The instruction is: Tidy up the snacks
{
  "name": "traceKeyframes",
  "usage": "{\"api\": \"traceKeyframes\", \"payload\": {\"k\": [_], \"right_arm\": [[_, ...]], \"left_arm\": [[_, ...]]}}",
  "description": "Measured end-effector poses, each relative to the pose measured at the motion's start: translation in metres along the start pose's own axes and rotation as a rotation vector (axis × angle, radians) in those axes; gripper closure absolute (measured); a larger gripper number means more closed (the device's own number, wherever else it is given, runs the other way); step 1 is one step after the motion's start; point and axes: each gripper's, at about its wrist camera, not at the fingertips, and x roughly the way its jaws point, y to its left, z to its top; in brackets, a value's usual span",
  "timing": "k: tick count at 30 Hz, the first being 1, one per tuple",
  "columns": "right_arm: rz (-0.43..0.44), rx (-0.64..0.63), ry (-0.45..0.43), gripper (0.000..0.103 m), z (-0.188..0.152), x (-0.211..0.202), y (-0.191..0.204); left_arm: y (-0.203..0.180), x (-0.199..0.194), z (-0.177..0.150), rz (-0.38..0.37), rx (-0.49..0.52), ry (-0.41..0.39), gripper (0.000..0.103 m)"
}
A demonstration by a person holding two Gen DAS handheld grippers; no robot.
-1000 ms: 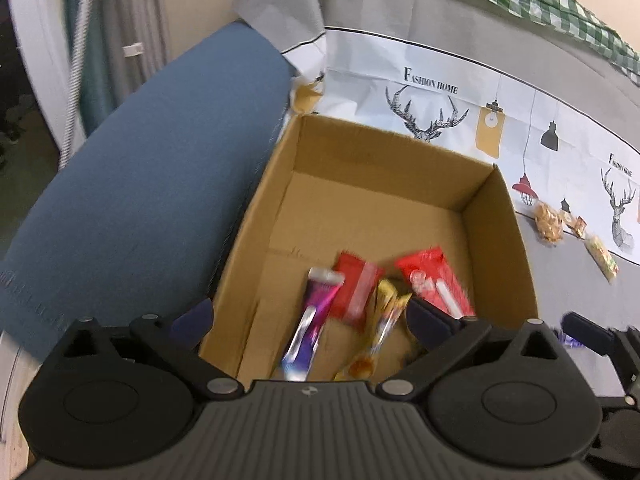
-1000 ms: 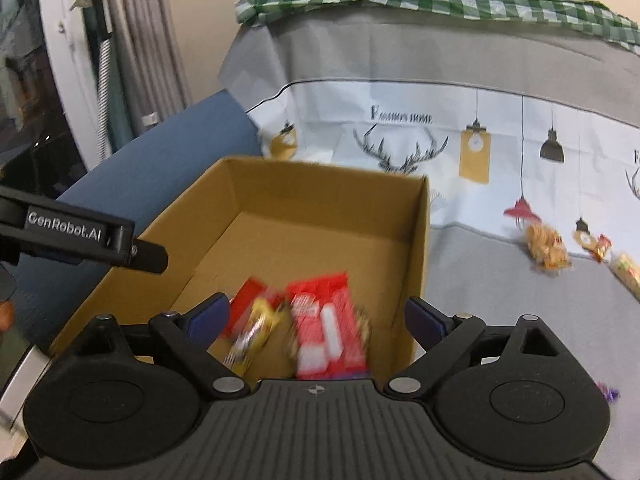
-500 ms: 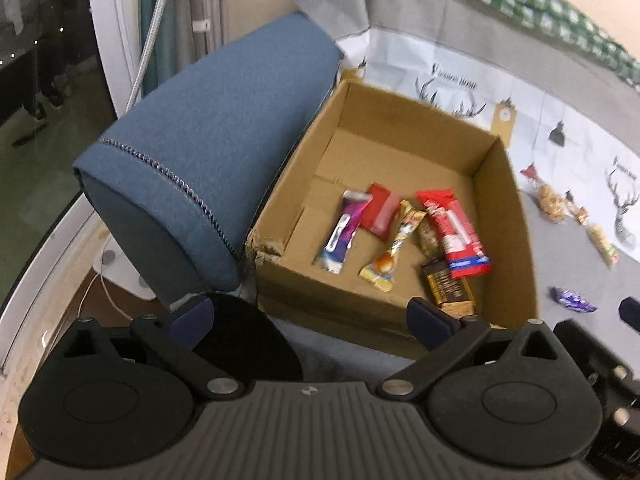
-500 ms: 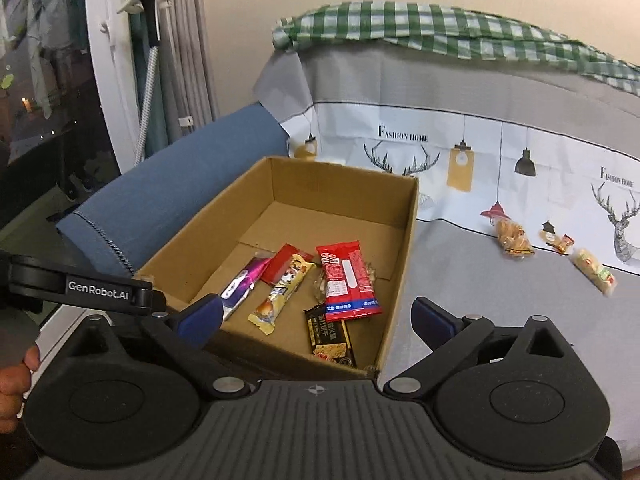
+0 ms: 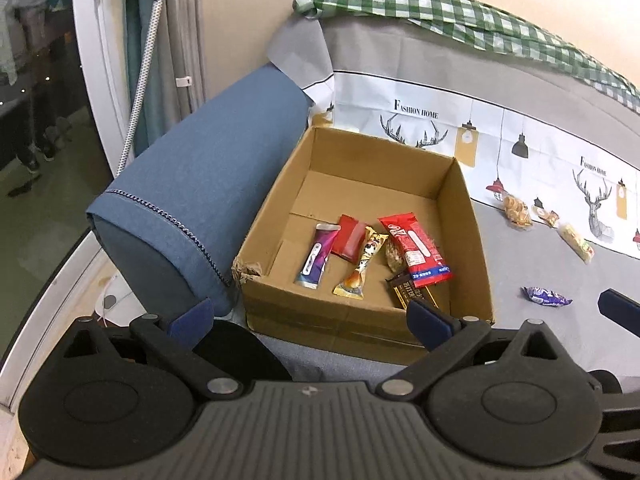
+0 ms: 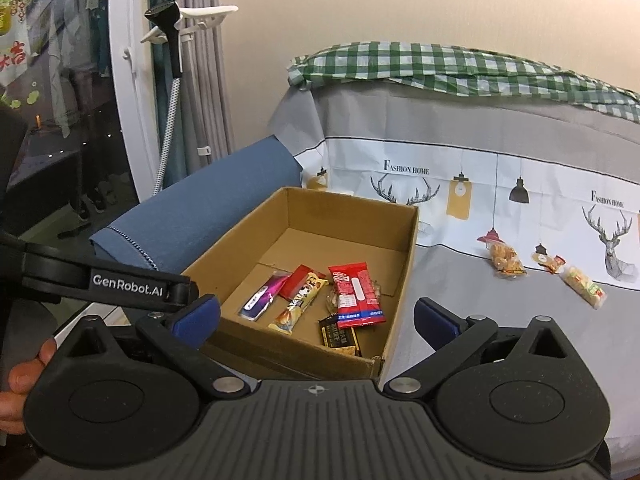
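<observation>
A blue fabric sofa armrest [image 5: 192, 200] with a stitched seam at its near end fills the left middle of both frames. Behind it, across the centre and right, stretches a grey sofa cover [image 6: 460, 120] with a white printed band [image 6: 500, 184] showing antlered deer heads, hanging lamps and the words "Fashion Home". A green-and-white checked cloth [image 6: 420, 60] lies along the sofa's top edge, in the upper right. In the upper left stands a garment steamer with a black head [image 6: 164, 12] and a braided black-and-white hose [image 5: 142, 80], in front of grey curtains [image 6: 204, 60]. At the far left a white door frame [image 6: 128, 80] borders dark glass. A plain cream wall [image 6: 400, 0] fills the top.
</observation>
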Motion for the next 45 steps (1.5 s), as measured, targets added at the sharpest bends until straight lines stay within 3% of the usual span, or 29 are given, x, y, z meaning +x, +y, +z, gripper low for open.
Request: {"api": "traceKeyframes", "payload": {"k": [13, 35, 40, 45], "right_arm": [[0.006, 0.030, -0.019, 0.001, -0.004, -0.008, -0.007], [0.034, 0.141, 0.034, 0.001, -0.014, 0.024, -0.049], [-0.015, 0.200, 0.023, 0.001, -0.016, 0.031, -0.078], [-0.134, 0.234, -0.010, 0.001, -0.018, 0.033, -0.128]], "left_arm": [[-0.007, -0.001, 0.001, 0.015, 0.024, 0.004, 0.000], [-0.051, 0.037, 0.017, 0.069, 0.125, 0.081, 0.000], [-0.077, 0.049, 0.031, 0.051, 0.164, 0.100, 0.000], [-0.122, 0.071, 0.059, -0.016, 0.201, 0.121, 0.000]]}}
